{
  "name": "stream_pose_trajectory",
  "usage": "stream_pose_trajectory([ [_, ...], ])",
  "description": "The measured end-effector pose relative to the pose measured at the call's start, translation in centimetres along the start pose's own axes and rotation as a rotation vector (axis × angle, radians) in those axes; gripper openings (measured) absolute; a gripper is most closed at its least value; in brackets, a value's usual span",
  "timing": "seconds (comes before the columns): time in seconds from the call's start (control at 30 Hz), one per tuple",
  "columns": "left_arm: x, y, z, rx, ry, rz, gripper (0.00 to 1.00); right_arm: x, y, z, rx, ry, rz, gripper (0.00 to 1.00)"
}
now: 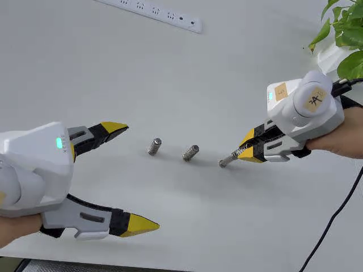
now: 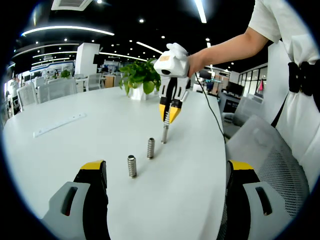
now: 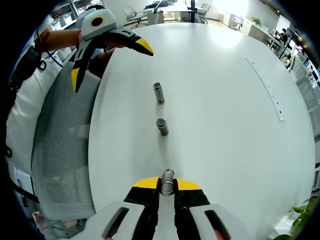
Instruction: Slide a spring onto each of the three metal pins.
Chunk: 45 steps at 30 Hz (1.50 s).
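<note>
While the left gripper [image 1: 129, 176] hangs over the near edge of the table [image 1: 187, 79] with its jaws spread wide and nothing between them, the right gripper [image 1: 245, 151] reaches in from the right edge, its jaws pinched narrow on a spring [image 1: 240, 152]. That spring is threaded over the upper part of the third pin [image 1: 225, 162]. The pin leans toward the right gripper, and its bare lower end touches the tabletop.

Two more pins stand in a row with it across the middle of the table, well apart from both grippers: the left pin [image 1: 155, 146] and the middle pin [image 1: 191, 152], each wearing a coil along its length. From the right gripper view the held spring shows end-on between the yellow tips, with the other two pins lined up beyond it toward the open left gripper.

A white power strip [image 1: 153, 11] lies toward the far side of the table, a green plant [image 1: 343, 39] stands by the far right edge, and a black cable [image 1: 334, 215] crosses the table near its right edge.
</note>
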State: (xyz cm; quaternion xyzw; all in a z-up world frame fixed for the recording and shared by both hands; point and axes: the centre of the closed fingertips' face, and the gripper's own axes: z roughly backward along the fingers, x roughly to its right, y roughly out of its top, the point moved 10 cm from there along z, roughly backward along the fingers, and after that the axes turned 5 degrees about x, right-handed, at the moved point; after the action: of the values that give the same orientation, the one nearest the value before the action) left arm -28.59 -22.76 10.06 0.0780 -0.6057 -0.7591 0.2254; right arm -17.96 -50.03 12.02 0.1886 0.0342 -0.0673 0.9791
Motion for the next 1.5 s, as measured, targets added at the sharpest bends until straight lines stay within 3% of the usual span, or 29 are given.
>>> stream_pose_trajectory([
  [0.4, 0.1, -0.1, 0.1, -0.004, -0.003, 0.004, 0.99, -0.7, 0.3, -0.9, -0.015, 0.002, 0.011, 0.07],
  [1.5, 0.1, -0.3, -0.2, -0.006, -0.005, 0.018, 0.98, 0.0, -1.0, -3.9, -0.03, -0.01, 0.022, 0.08],
])
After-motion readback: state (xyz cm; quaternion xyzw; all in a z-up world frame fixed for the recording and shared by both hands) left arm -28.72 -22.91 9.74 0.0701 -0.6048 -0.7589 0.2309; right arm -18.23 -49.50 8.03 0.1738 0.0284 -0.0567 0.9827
